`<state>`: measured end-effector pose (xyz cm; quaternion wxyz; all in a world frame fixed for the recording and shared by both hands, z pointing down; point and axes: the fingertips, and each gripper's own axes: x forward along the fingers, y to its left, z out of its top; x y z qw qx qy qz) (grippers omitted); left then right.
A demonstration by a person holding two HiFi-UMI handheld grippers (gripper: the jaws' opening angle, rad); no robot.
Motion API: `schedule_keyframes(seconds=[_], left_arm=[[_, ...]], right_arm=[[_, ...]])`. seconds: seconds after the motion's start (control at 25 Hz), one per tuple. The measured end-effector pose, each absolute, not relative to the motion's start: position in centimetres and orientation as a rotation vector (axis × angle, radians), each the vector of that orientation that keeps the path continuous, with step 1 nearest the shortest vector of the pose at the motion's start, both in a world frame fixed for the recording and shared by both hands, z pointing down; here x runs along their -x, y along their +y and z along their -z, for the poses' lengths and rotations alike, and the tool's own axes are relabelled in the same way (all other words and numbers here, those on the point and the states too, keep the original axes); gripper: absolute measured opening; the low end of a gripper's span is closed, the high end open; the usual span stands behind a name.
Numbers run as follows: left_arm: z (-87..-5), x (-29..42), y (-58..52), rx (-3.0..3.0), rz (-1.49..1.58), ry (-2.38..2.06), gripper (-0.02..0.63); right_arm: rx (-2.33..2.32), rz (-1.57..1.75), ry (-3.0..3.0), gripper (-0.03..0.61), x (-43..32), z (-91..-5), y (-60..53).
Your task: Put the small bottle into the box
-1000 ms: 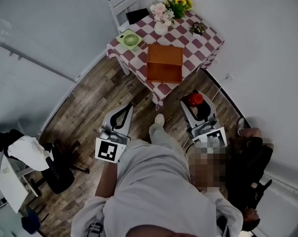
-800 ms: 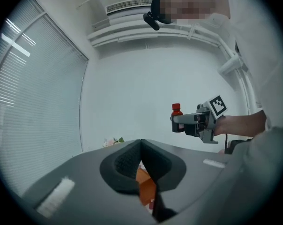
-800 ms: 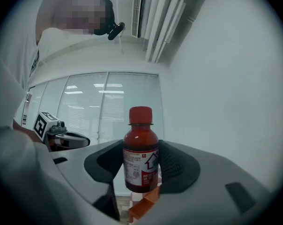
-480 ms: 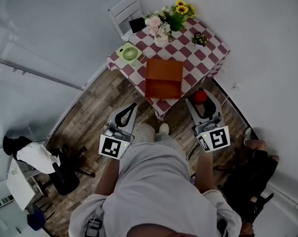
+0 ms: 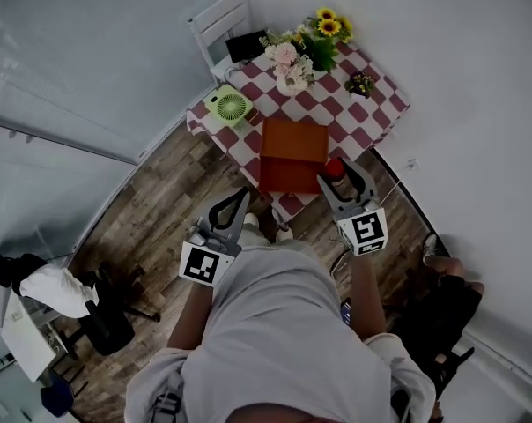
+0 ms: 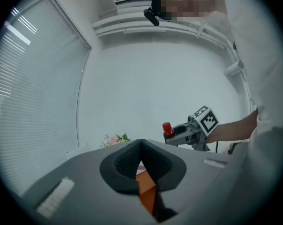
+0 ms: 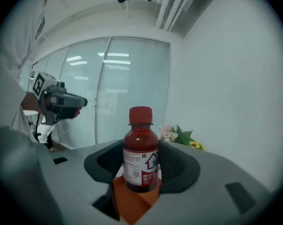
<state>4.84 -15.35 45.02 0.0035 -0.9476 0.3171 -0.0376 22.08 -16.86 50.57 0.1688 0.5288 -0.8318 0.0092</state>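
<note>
bottle [image 7: 141, 149]: small, dark red, red cap, upright between the pads of the right gripper [image 5: 340, 181]. jaws stand wide but are clamped on its body, label toward the cam. in head view the cap sits just beside the near-right corner of the orange box [image 5: 291, 176], not over it yet. box stands on the checkered table [image 5: 372, 104], near the front edge. left gripper [image 6: 140, 145]: tips together, nothing in it, short of the table edge, pointing toward the box.

progress, our read: pick + carry done, placement not. left to do: bring the bottle over the box, lower it in, let go. we can't tell from head view how the box opens on top, so we'd check that b4 the drop.

vs 1 s ago: right gripper was well short of the table w/ the bottle over the floor, now it's at the table edge next to the box. left gripper is closer to the table too. grip on the bottle looks the same. green fan [image 5: 228, 106] and flowers [image 5: 288, 55] beyond the box haven't moved on the table.
</note>
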Motion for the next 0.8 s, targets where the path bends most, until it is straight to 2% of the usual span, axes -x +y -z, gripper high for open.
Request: schedule_keyframes(seconds=[0.4,0.8], left_arm=[[-47.2,2.6,-17.0,2.928,0.112,1.319,0.000],[-49.1,10.6,-15.6,2.776,0.146,1.698,0.000]], right_arm=[[-0.972,-0.056,-2.127,0.224,-16.5,-65.6,-24.1],[-0.425,-0.081,-1.870,0.224,-12.9,-80.2,-22.8]])
